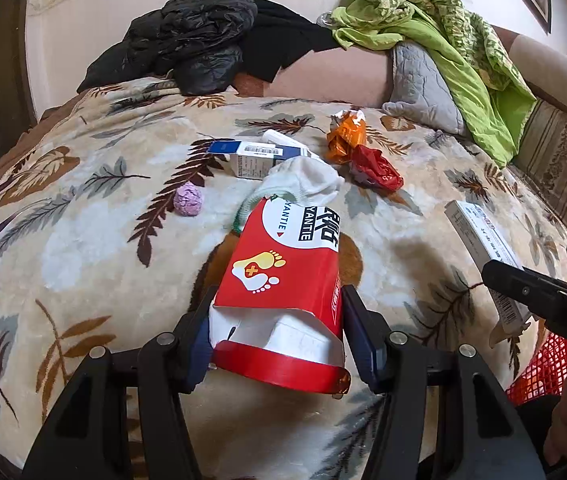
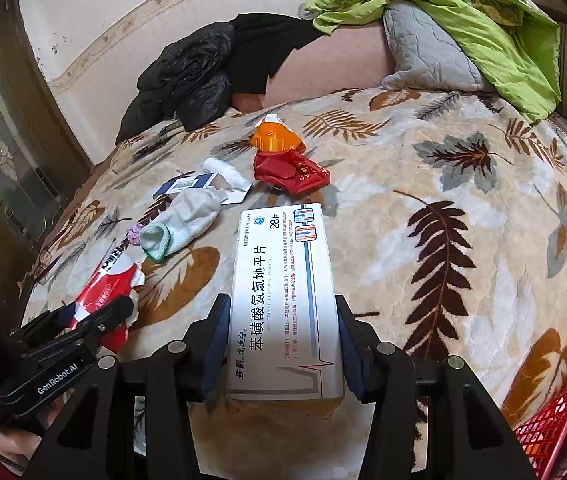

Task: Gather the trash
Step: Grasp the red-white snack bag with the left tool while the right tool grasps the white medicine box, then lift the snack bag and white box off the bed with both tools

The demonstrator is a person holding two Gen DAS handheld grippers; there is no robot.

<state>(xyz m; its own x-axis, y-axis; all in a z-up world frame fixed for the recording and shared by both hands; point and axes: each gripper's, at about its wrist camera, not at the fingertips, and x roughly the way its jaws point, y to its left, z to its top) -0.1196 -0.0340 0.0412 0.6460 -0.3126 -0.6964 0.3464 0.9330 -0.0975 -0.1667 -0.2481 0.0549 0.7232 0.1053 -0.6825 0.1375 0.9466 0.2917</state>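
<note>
1. Over a bed covered by a leaf-patterned blanket (image 1: 83, 240), two handheld grippers hung side by side, each angled down toward the bedding and each carrying a piece of trash.

2. Left gripper (image 1: 277, 316): its two fingers were clamped on the sides of a torn red-and-white foot-patch carton (image 1: 283, 276), open flap toward the camera. Gripping it by the narrow sides probably kept the flimsy card from folding.

3. Right gripper (image 2: 283, 320): its fingers were closed on the long edges of a white amlodipine tablet box (image 2: 283, 300), printed face up, held clear of the blanket.

4. A red mesh basket (image 2: 563, 412) showed at the lower right edge of both views, just beside the right gripper. It was likely the bin for the trash, which would explain why both loads were held toward that side.

5. Trash left lying on the blanket, grouped near its middle: a blue-and-white carton (image 1: 251, 156) with a white tube (image 1: 283, 138) resting on it, a crumpled orange wrapper (image 1: 345, 138) touching a crumpled red wrapper (image 1: 375, 168), and a small lilac paper ball (image 1: 188, 199) a little apart.

6. A white sock (image 1: 303, 182) lay just beyond the red carton; whether it counted as trash could not be told.

7. Dark clothing (image 1: 187, 44) and a green patterned cloth (image 1: 443, 32) were heaped at the far end, well apart from the trash.
</note>
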